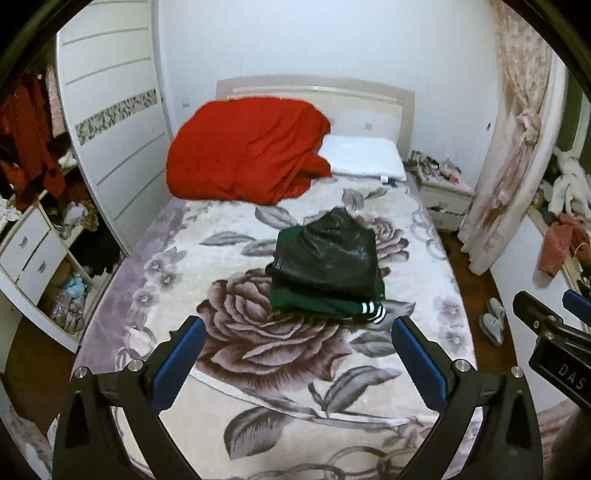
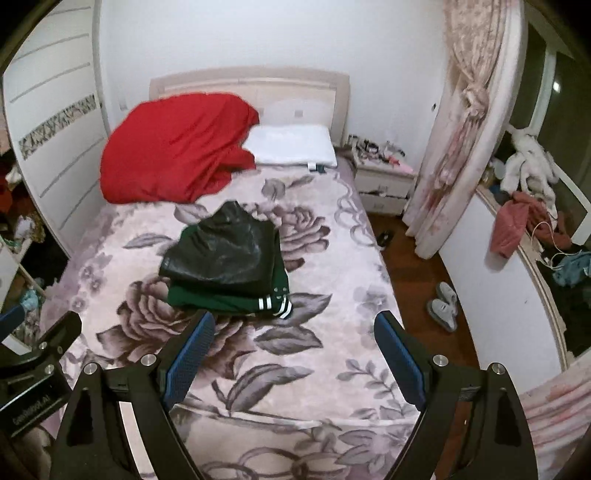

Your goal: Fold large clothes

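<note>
Both tools, left (image 1: 298, 330) and right (image 2: 294, 323), gape empty above the folded green-and-black jacket (image 1: 327, 271); one reads "DAS".

A bed (image 1: 155, 266) under a floral blanket stands against white walls (image 2: 229, 33). White wardrobe (image 1: 110, 122) at left, nightstand (image 2: 384, 184), tied curtain (image 2: 461, 122), wooden floor (image 2: 413, 266), seemingly a dark window (image 2: 569, 92).

Both grippers' jaws wide, empty.
</note>
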The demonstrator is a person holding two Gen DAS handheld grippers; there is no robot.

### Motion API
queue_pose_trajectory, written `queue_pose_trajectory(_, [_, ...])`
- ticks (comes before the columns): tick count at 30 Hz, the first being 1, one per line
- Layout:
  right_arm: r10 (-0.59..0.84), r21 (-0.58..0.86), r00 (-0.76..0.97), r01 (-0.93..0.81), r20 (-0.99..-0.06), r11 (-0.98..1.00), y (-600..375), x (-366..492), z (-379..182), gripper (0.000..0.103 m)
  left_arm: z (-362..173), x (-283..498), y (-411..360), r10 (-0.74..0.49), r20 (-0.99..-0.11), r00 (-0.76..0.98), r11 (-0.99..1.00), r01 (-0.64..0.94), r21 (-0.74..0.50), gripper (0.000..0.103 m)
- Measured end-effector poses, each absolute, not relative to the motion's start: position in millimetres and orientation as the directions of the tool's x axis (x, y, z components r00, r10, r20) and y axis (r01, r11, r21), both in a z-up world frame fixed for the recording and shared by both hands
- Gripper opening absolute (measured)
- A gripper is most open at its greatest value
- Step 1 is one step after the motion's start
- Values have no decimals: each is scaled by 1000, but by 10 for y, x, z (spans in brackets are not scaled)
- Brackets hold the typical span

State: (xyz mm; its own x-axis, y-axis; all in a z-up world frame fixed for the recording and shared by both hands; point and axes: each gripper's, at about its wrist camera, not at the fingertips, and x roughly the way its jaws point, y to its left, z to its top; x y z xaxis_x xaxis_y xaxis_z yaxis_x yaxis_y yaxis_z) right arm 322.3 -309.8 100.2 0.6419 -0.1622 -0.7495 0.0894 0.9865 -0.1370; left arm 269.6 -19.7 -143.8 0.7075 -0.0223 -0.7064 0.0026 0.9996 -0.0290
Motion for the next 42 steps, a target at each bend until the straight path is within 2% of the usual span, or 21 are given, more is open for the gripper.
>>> queue_pose_trajectory(8, [-138,-115,698,79,-703,990,-3144,2596,1674,90,-1029,2308,-215,-6,-662,749,1000,-7,-18,103])
queue_pose_trajectory(15, [-129,-114,730,70,-672,991,-3095,2186,2038,92,-847,2085,-246,-20,-627,779,1000,5,-27,103])
queue_pose_trajectory(42, [-106,-112,766,45,-634,993,-2978,2174,2313,98,-804,1790,-209,10,-583,813,1000,-11,1,103])
